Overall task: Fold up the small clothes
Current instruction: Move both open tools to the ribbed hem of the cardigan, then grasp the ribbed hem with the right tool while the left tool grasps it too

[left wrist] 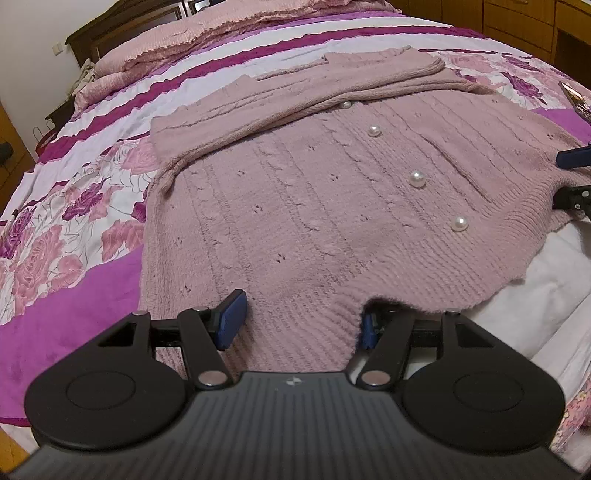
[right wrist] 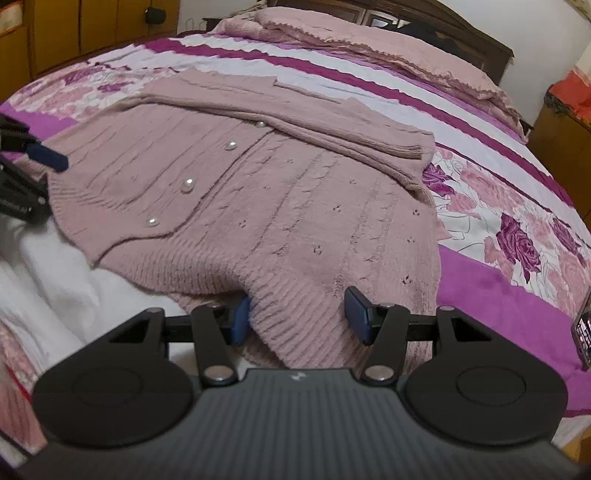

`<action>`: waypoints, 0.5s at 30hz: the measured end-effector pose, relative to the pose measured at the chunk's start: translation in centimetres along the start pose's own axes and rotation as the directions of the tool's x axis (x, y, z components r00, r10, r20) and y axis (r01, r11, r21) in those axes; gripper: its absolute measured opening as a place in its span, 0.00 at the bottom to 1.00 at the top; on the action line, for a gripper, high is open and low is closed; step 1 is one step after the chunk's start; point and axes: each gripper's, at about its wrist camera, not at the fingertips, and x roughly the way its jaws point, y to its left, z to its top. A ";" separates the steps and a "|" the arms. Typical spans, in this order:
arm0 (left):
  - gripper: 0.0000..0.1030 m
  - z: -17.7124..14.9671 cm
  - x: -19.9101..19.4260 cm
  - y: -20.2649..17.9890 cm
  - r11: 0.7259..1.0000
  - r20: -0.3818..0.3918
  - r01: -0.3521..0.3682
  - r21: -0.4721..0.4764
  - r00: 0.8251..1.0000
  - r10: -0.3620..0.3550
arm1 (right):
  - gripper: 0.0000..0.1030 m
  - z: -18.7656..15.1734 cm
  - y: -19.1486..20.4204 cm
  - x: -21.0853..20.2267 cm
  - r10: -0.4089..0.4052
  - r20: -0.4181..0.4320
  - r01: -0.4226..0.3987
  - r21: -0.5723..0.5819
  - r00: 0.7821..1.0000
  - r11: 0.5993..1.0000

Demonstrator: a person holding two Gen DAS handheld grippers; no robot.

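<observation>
A dusty-pink knit cardigan (left wrist: 295, 206) with pearl buttons (left wrist: 417, 179) lies flat on the bed, its sleeves folded across the chest. My left gripper (left wrist: 301, 325) is open at the ribbed hem, one blue pad on top of the knit and the other tucked under the hem's edge. My right gripper (right wrist: 299, 319) is open on another stretch of the hem of the same cardigan (right wrist: 295, 206), its left pad under the edge and its right pad above. Each gripper shows at the edge of the other's view: right gripper (left wrist: 574, 157), left gripper (right wrist: 48, 157).
A floral purple and pink bedspread (left wrist: 74, 221) covers the bed, with pink pillows (right wrist: 369, 40) at the headboard. A white cloth (right wrist: 48, 273) lies beside the hem. A phone (right wrist: 583, 332) rests near the bed's right edge. Wooden cabinets (left wrist: 524, 18) stand beyond.
</observation>
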 end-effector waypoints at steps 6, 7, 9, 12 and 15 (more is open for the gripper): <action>0.65 -0.2 0.1 0.1 1.000 0.007 0.001 -0.010 1.000 -0.001 | 0.54 -0.3 -0.5 -2.1 0.079 -0.013 -0.080 -0.036 0.997 0.996; 0.65 -0.2 0.1 0.1 1.000 0.007 0.000 -0.013 1.000 0.000 | 0.54 -0.4 -0.6 -2.4 0.093 -0.023 -0.094 -0.047 0.995 0.994; 0.65 -0.3 0.1 0.0 1.000 0.008 -0.002 -0.014 1.000 0.002 | 0.54 -0.6 -0.4 -2.7 0.108 -0.043 -0.111 -0.079 0.993 0.991; 0.65 -0.4 0.0 -0.1 1.000 0.011 -0.004 -0.009 1.000 0.004 | 0.56 -1.0 0.2 -2.3 0.105 -0.064 -0.112 -0.130 0.992 0.985; 0.65 -0.5 0.2 -0.1 1.000 0.007 -0.007 -0.003 1.000 0.007 | 0.60 -1.1 0.9 -1.7 0.082 -0.060 -0.091 -0.165 0.995 0.982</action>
